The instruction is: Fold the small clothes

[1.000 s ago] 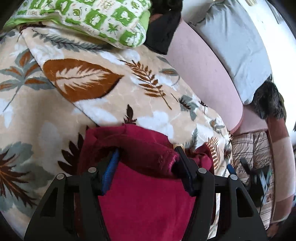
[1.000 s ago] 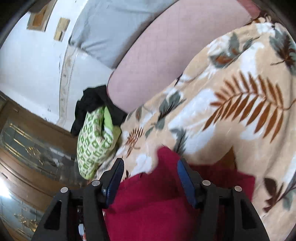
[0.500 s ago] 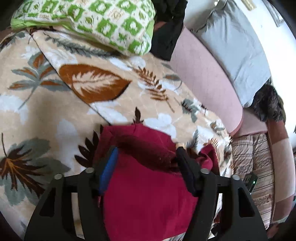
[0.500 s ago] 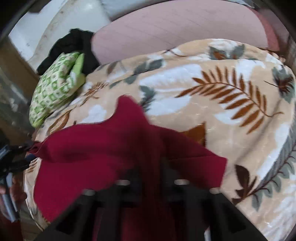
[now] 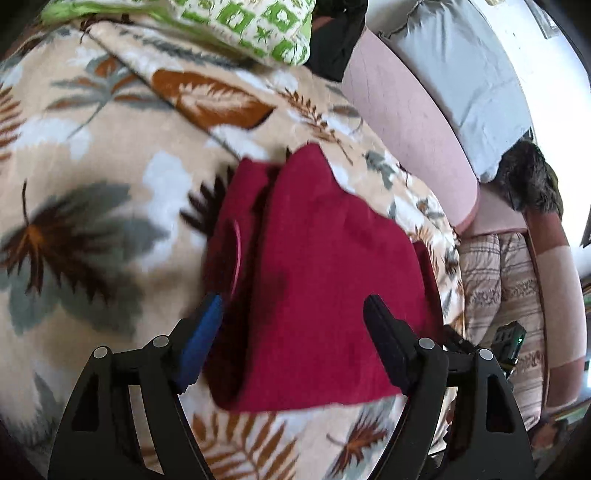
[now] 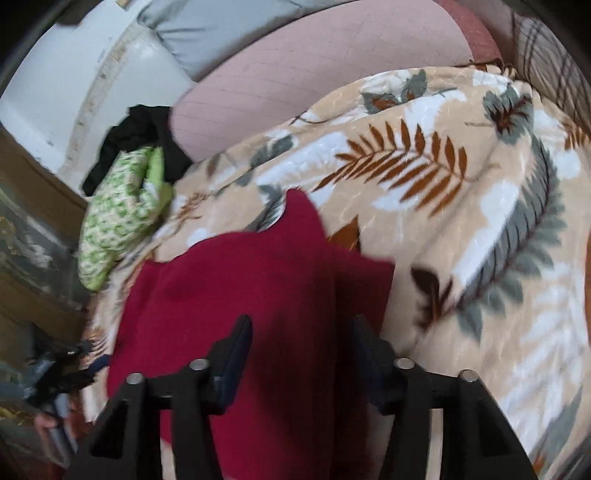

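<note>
A small dark red garment point(image 5: 325, 273) lies folded on a beige leaf-print blanket point(image 5: 110, 177). One layer is laid over another, with a pink trim line at its left edge. My left gripper point(image 5: 293, 308) hovers over the garment's near part with its jaws wide apart and nothing between them. The same garment shows in the right wrist view point(image 6: 236, 295), with a pointed corner at its far end. My right gripper point(image 6: 301, 328) is above it, jaws apart and empty. The picture is motion-blurred.
A green-and-white patterned pillow point(image 5: 243, 22) and a black cloth point(image 5: 336, 40) lie at the blanket's far end. A pink sofa back point(image 5: 410, 122) and grey cushion point(image 5: 461, 74) run along the right. A striped cover point(image 5: 495, 280) lies beyond the blanket's edge.
Both grippers have let go of the red garment and pulled back from it. The garment now lies flatter, its lifted part folded over onto the rest.
</note>
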Demonstrator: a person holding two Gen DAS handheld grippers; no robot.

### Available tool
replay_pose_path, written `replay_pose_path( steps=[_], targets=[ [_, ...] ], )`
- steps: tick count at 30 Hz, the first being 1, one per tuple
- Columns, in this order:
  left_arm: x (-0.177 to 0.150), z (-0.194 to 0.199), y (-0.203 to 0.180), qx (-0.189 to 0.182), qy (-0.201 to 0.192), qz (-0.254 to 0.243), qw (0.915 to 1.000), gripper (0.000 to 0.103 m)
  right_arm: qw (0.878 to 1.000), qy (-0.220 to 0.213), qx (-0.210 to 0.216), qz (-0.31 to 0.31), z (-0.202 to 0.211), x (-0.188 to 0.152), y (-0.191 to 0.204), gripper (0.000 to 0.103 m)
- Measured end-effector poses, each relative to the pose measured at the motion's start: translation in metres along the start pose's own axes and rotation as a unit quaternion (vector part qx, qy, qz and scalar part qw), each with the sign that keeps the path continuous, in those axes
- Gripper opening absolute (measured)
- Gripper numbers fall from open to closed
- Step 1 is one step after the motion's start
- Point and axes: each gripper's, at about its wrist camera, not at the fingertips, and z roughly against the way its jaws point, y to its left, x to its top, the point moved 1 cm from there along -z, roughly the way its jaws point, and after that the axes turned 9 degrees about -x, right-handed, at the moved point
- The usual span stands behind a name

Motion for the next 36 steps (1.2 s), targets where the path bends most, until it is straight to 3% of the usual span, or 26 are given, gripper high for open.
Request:
replay_pose_path(
  steps=[4,6,8,10,14,17,19,23,25,28,31,36],
  targets=[
    [-0.021,0.001,-0.003,0.005,0.009,-0.019,0.9998,0.079,0.999,0.020,-0.010,0.040,0.003,-0.031,0.007,0.053],
    [-0.031,-0.005,-0.005,0.025,0.021,-0.039,0.9987,0.072,0.996,0.021,-0.031,0.081,0.000,-0.043,0.016,0.047],
    [-0.040,-0.015,-0.005,0.052,0.046,-0.062,0.9957,0.035,0.995,0.007,-0.030,0.099,0.006,-0.046,0.022,0.010],
    [-0.046,-0.020,0.000,0.079,0.057,-0.070,0.9928,0.022,0.996,0.014,0.001,0.092,0.010,-0.046,0.023,0.007],
    [-0.060,-0.015,0.013,0.081,0.056,-0.078,0.9921,0.015,0.994,0.022,0.009,0.107,0.021,-0.055,0.023,0.006],
    [-0.067,-0.017,0.020,0.076,0.055,-0.076,0.9927,0.014,0.994,0.039,-0.023,0.103,0.013,-0.065,0.007,0.006],
    [-0.066,-0.016,0.020,0.073,0.054,-0.072,0.9932,0.014,0.995,0.059,-0.022,0.078,0.002,-0.069,-0.007,0.006],
    [-0.060,0.001,0.009,0.083,0.041,-0.087,0.9919,0.014,0.997,0.043,-0.011,0.068,0.020,-0.061,0.000,0.006],
    [-0.059,0.010,0.005,0.084,0.035,-0.097,0.9911,0.014,0.997,0.026,-0.026,0.074,0.031,-0.053,0.007,0.008],
    [-0.054,0.019,-0.003,0.088,0.016,-0.101,0.9908,0.014,0.996,-0.016,-0.048,0.075,0.049,-0.041,0.020,0.018],
    [-0.049,0.022,-0.015,0.091,-0.001,-0.112,0.9895,0.014,0.998,-0.029,-0.007,0.058,0.052,-0.027,0.036,0.044],
    [-0.043,0.001,-0.022,0.109,-0.004,-0.111,0.9878,0.021,0.994,-0.025,0.014,0.107,0.014,-0.009,0.096,0.044]
  ],
)
